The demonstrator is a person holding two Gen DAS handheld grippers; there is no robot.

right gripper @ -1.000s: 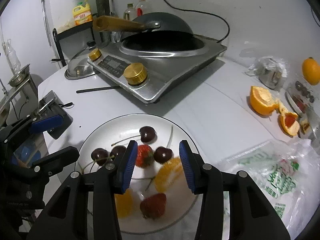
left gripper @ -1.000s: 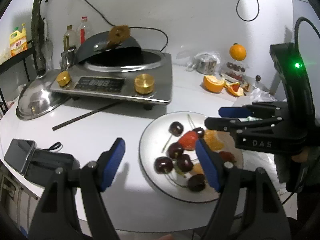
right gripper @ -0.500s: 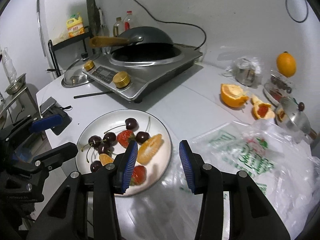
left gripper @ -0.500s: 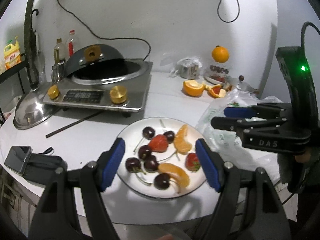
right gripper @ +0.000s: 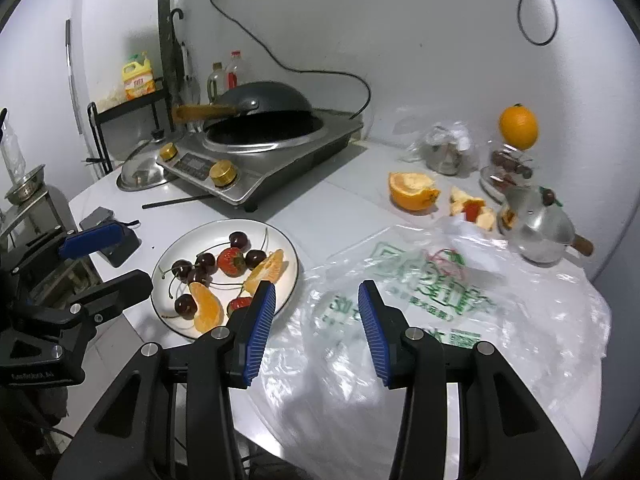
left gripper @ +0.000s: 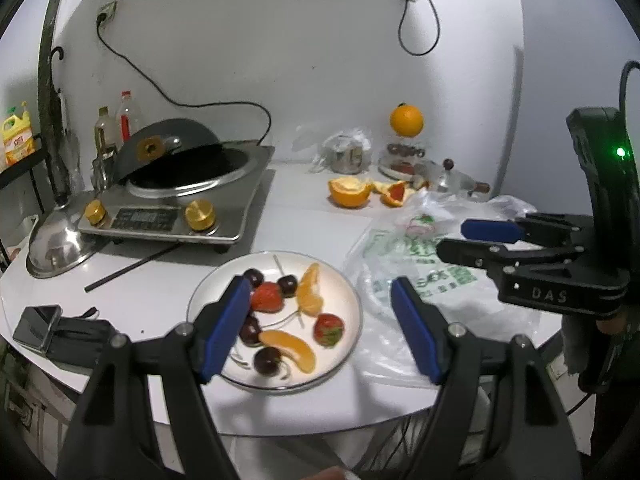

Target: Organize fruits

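A round white worktop (left gripper: 304, 224) stands against a pale wall with dangling black cables. Near its front edge sits a round white plate (right gripper: 176, 318) carrying dark cherries (right gripper: 239, 239), red strawberries (right gripper: 231, 261) and orange segments (right gripper: 206, 311). Right of the plate lies a crumpled clear plastic bag with green print (right gripper: 432, 280). Towards the back left edge stands a steel induction cooker with brass knobs (left gripper: 168, 216), a dark wok on it. Peeled orange halves (left gripper: 350, 192) lie by the back edge. The left gripper (left gripper: 318, 330) hangs above the plate, jaws wide apart and empty. The right gripper (right gripper: 316, 330) hovers over the bag, jaws partly apart, holding nothing.
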